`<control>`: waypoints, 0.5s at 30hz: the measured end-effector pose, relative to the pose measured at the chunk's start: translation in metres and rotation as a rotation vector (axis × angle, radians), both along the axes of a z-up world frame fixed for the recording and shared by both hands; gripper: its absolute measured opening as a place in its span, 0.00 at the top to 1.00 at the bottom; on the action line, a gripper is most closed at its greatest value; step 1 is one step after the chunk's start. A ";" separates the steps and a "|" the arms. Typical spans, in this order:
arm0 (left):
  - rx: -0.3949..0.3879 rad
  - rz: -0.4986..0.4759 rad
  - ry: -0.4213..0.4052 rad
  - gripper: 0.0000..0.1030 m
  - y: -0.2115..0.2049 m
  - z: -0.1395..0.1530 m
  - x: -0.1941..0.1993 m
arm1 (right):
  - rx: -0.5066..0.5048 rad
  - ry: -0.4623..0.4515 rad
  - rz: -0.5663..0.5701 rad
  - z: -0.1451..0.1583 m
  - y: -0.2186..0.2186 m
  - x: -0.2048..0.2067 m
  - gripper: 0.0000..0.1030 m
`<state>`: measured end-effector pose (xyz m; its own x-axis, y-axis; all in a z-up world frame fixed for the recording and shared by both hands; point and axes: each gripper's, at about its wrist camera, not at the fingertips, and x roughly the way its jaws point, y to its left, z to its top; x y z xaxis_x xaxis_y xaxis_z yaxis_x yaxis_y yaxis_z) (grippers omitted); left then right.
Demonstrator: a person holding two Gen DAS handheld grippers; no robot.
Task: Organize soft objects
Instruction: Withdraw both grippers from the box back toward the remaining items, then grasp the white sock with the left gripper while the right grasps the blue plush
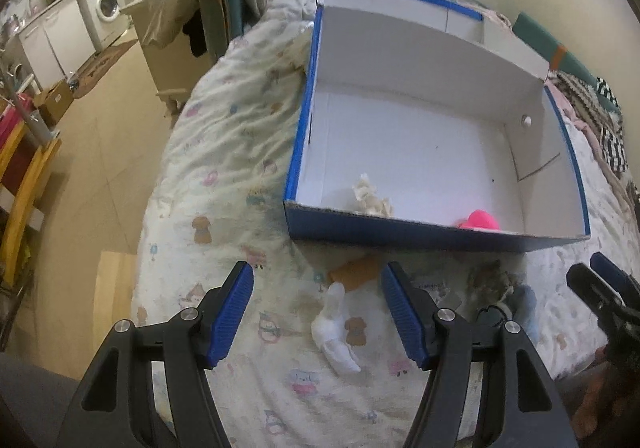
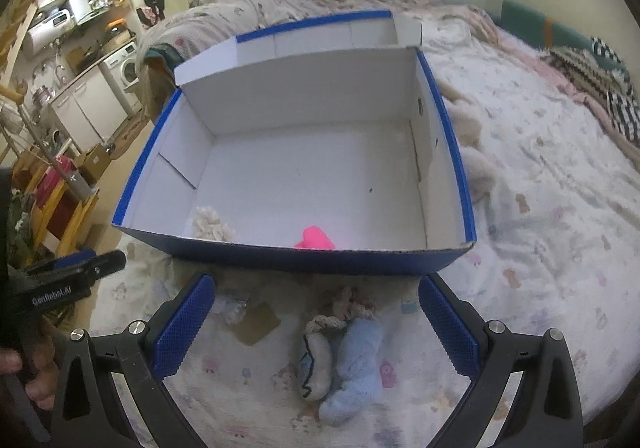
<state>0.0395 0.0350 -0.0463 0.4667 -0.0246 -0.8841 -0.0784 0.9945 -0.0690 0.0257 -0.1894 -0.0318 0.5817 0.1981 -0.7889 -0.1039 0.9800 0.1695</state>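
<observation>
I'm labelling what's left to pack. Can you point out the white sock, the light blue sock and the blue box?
white sock (image 1: 335, 332): left wrist view, its middle fold.
light blue sock (image 2: 357, 360): right wrist view, mid-body.
blue box (image 2: 304, 262): right wrist view, near outer wall.

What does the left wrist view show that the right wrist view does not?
Only the left wrist view shows the white rolled sock lying between the open left gripper's fingers. Only the right wrist view clearly shows the light blue sock and the white sock with dark trim ahead of the open right gripper. Both show the blue box holding a pink item and a cream item.
</observation>
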 end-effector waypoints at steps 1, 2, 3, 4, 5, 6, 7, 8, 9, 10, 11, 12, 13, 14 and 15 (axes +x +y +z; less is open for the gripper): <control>-0.002 -0.005 0.009 0.38 -0.002 -0.002 0.000 | 0.007 0.009 -0.005 -0.002 0.000 0.001 0.00; -0.002 -0.008 0.013 0.38 -0.002 -0.003 0.001 | 0.012 0.016 -0.009 -0.003 0.000 0.003 0.00; 0.001 -0.009 0.017 0.38 -0.004 -0.005 0.001 | 0.018 0.023 -0.011 -0.004 -0.001 0.004 0.00; 0.003 -0.013 0.020 0.38 -0.005 -0.006 0.002 | 0.024 0.028 -0.010 -0.005 0.000 0.005 0.00; 0.005 -0.016 0.023 0.38 -0.006 -0.007 0.003 | 0.031 0.035 -0.009 -0.007 0.000 0.006 0.00; 0.007 -0.019 0.026 0.38 -0.008 -0.007 0.003 | 0.041 0.042 -0.006 -0.008 0.000 0.007 0.00; 0.009 -0.024 0.031 0.38 -0.009 -0.009 0.003 | 0.045 0.047 -0.005 -0.010 0.000 0.008 0.00; 0.012 -0.029 0.037 0.38 -0.010 -0.011 0.004 | 0.047 0.051 -0.004 -0.011 0.000 0.008 0.00; 0.015 -0.033 0.046 0.38 -0.011 -0.013 0.005 | 0.047 0.054 -0.004 -0.012 0.000 0.008 0.00; 0.019 -0.037 0.057 0.38 -0.012 -0.016 0.005 | 0.049 0.059 -0.001 -0.013 0.000 0.009 0.00; 0.022 -0.039 0.065 0.38 -0.013 -0.018 0.006 | 0.053 0.062 0.000 -0.014 0.000 0.008 0.00; 0.024 -0.038 0.072 0.38 -0.012 -0.021 0.006 | 0.058 0.067 0.001 -0.015 0.000 0.009 0.00; 0.024 -0.038 0.077 0.38 -0.012 -0.022 0.007 | 0.063 0.077 0.002 -0.016 0.000 0.009 0.00; 0.021 -0.035 0.086 0.38 -0.011 -0.025 0.008 | 0.069 0.086 0.003 -0.017 0.000 0.010 0.00; 0.015 -0.032 0.094 0.38 -0.009 -0.028 0.009 | 0.076 0.094 0.003 -0.018 0.000 0.010 0.00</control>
<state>0.0481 0.0256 -0.0740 0.3807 -0.0240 -0.9244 -0.0521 0.9975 -0.0474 0.0359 -0.1897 -0.0502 0.5052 0.2610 -0.8226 -0.0874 0.9638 0.2520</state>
